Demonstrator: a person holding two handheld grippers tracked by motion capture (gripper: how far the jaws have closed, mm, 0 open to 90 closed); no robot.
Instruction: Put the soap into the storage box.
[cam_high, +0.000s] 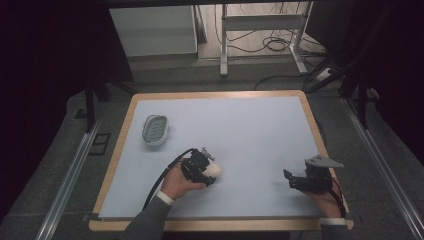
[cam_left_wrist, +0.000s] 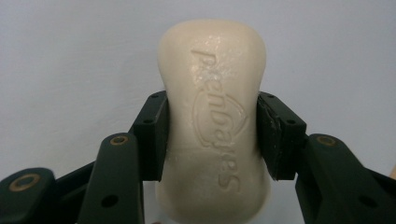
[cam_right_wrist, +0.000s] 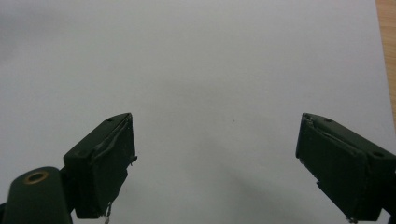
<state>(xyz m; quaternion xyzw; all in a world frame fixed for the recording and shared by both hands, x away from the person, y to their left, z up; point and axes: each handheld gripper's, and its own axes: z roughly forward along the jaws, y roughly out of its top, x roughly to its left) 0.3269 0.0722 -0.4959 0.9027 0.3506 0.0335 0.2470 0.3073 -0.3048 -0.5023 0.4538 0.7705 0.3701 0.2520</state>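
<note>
A cream bar of soap with embossed lettering lies on the pale blue table top; in the high view the soap pokes out to the right of my left hand. My left gripper is shut on it, both black pads pressing its narrow sides. That left gripper sits low on the table, left of centre near the front. My right gripper rests at the front right, and in the right gripper view the right gripper stands open with bare table between its fingers.
A white oval soap dish with a ribbed grey insert sits at the left of the table. The table's wooden rim frames the blue mat. Beyond the far edge stand a white desk frame and loose cables on the floor.
</note>
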